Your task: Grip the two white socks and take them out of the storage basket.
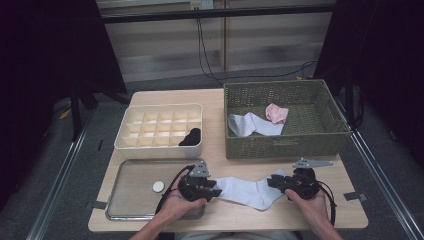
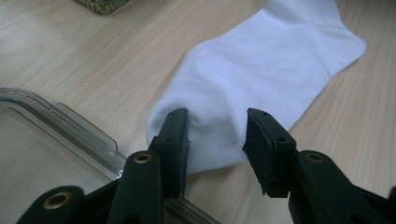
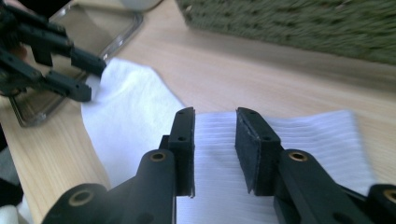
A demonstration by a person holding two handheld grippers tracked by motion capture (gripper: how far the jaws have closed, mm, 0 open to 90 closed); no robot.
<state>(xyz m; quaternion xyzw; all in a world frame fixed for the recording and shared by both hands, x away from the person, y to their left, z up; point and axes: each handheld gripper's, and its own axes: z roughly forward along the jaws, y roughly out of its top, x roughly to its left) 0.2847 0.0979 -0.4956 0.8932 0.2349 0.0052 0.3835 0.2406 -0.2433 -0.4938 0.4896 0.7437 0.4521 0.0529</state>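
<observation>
White sock point(image 1: 247, 190) lies flat at the table's point(image 1: 235, 212) 6 o'clock edge, stretched between both hands. Left gripper point(image 2: 215, 133) sits half open astride the toe end, pads not pinching. Right gripper point(image 3: 215, 140) hangs part open over the ribbed cuff, cloth below the gap, nothing gripped. Looks like the folding step is starting: next, both must close on their ends, then bring one end over toward the other.

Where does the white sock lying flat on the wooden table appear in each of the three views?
High view: white sock, bottom centre, between both grippers.
Left gripper view: centre to upper right.
Right gripper view: left and lower centre.
Shared landmark: clear plastic tray, beside the sock's toe end.
</observation>
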